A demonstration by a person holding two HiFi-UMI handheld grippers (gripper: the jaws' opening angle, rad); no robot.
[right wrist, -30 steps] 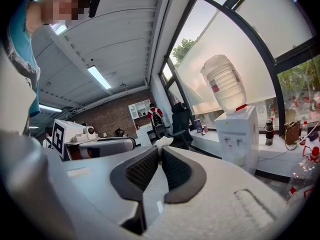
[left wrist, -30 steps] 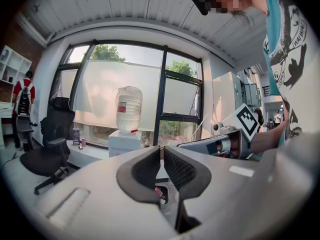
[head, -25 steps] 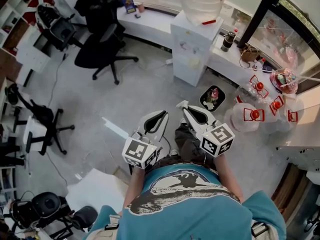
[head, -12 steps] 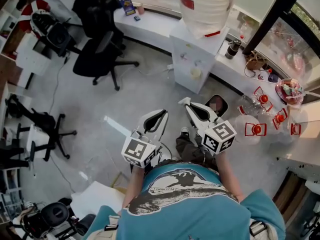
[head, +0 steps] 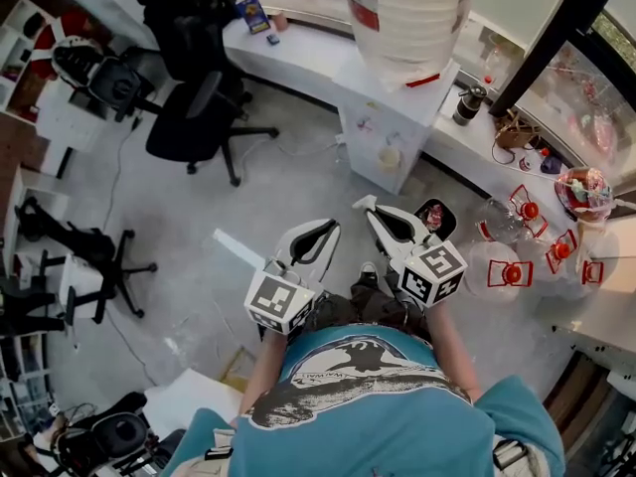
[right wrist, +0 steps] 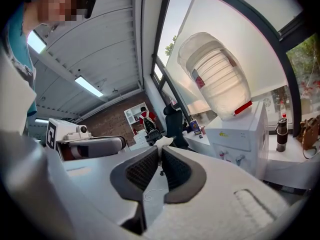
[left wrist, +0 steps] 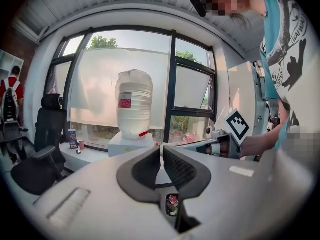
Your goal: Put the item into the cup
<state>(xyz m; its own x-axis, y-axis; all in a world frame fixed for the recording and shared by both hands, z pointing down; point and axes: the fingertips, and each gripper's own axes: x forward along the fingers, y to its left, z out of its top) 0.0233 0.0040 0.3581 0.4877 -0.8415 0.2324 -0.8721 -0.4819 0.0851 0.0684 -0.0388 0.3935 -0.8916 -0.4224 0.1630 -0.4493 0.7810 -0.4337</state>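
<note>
Both grippers are held side by side at chest height over the grey floor. My left gripper (head: 326, 225) (left wrist: 161, 148) is shut, with nothing between its jaws. My right gripper (head: 366, 208) (right wrist: 161, 149) is shut on a small white crumpled item (right wrist: 163, 142) (head: 360, 205) that sticks out past its tips. In the left gripper view the right gripper (left wrist: 220, 143) shows at the right. A pale cup-like thing (head: 390, 157) sits at the taps of the water dispenser (head: 393, 117); I cannot tell for sure that it is a cup.
The white dispenser carries a big water bottle (head: 407, 18) and stands against a white counter (head: 298, 48) under the windows. A black office chair (head: 194, 107) is to its left. A black bin (head: 434, 215) and clear water jugs (head: 507, 266) stand at the right.
The view has moved forward towards the dispenser and counter, which now sit lower and closer. Both grippers keep the same pose and stay shut.
</note>
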